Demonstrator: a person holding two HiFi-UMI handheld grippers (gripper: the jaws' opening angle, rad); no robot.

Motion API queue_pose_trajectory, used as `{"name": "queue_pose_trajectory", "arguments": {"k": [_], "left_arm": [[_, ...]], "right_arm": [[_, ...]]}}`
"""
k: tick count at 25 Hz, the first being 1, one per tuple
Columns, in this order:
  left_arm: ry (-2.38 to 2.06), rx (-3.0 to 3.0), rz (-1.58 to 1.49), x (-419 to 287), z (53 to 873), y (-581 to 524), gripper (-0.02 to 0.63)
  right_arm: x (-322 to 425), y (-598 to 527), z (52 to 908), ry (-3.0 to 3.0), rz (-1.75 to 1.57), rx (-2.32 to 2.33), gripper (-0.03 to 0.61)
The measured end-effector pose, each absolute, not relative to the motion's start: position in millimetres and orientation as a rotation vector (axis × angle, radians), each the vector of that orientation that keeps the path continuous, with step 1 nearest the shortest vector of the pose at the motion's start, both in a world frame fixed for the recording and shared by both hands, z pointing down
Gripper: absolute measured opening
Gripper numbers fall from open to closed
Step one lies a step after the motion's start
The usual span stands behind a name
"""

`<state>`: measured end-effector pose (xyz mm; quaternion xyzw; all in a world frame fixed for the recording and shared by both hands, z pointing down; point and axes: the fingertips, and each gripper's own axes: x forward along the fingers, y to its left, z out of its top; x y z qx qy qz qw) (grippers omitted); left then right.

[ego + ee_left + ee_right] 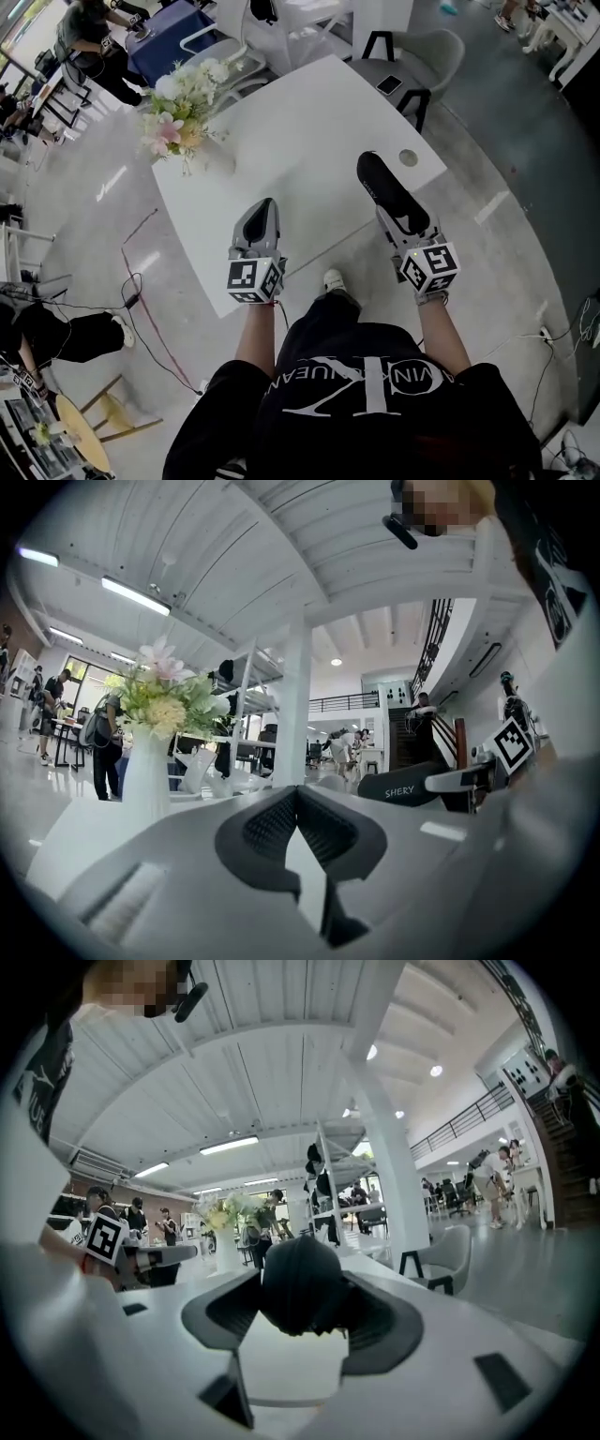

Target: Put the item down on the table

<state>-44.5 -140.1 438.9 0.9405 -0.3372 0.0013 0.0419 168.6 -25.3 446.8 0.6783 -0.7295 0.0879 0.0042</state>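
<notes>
Got the black item [384, 187] clamped in the right gripper [397, 217], long and narrow, sticking out past the jaws toward the right corner of the white desk [309, 131]. Hanging over the desk's right side, close to the near edge; can't tell if touching the top. Just past its tip, a small round disc [408, 157] right by the desk edge. Left gripper [262, 214] squeezed shut on nothing, poking in over the near edge, well apart from the right one. Loads of bare desk in the middle and toward the far corner. Only clutter up there: a vase of flowers [183, 108] at the left corner. Grey chair [431, 47] off beyond the far right edge.
</notes>
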Motion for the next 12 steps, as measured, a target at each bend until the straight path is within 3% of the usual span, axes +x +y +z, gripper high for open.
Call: {"name": "queue_pose_trajectory", "arguments": {"k": [12], "left_arm": [[-1.115,2.834,0.041,-23,450,-207,0.012]], "right_arm": [[186,-117,465,-2.361,0.341,1.969,0.270]]}}
